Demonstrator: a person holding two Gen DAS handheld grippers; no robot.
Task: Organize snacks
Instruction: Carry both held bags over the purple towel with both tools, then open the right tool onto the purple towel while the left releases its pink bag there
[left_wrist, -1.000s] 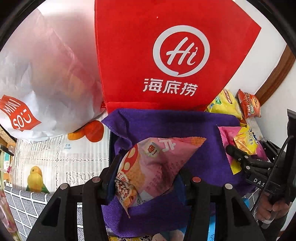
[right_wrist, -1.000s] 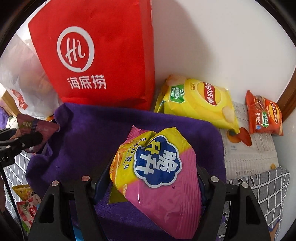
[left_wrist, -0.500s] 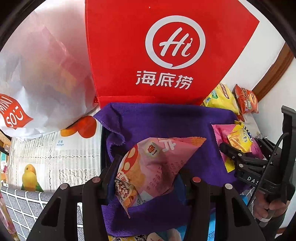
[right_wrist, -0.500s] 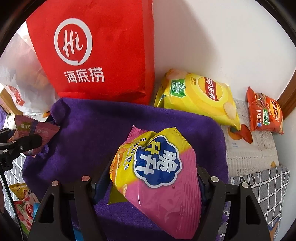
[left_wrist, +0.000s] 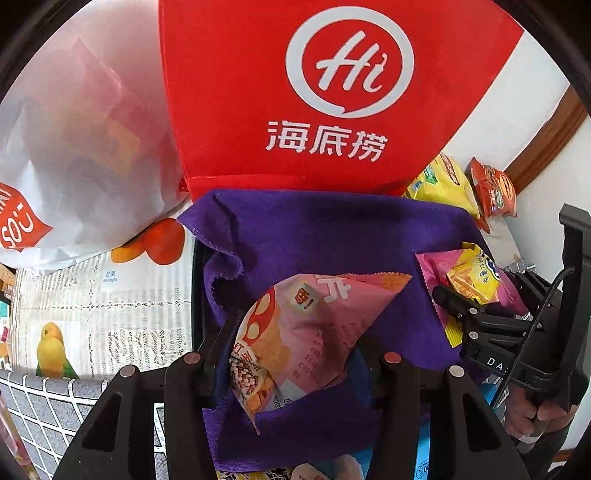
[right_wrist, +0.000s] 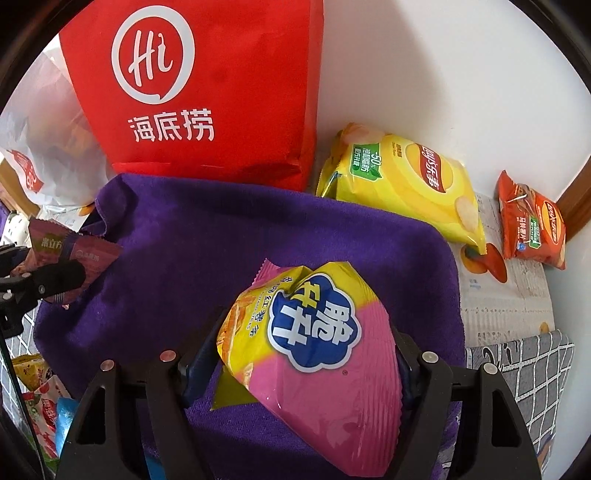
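Observation:
My left gripper (left_wrist: 291, 343) is shut on a pink snack bag (left_wrist: 306, 325) with a mushroom print, held above a purple cloth (left_wrist: 332, 229). To its right, the right gripper (left_wrist: 452, 306) shows from the side with its own bag. In the right wrist view my right gripper (right_wrist: 306, 343) holds a pink-and-yellow chip bag (right_wrist: 314, 350) over the purple cloth (right_wrist: 221, 240). Its jaws are opening, and the pads still touch the bag's sides. The left gripper (right_wrist: 55, 277) appears at the left edge with its bag (right_wrist: 74, 251).
A red tote bag (right_wrist: 207, 92) stands against the wall behind the cloth, beside a white shopping bag (left_wrist: 74, 147). A yellow chip bag (right_wrist: 406, 177) and an orange-red one (right_wrist: 528, 221) lie on fruit-printed paper (left_wrist: 92, 295). Several loose snacks (right_wrist: 37, 387) lie at lower left.
Both views have tipped slightly, so the red tote sits higher in each picture. Both bags stay between the same jaws.

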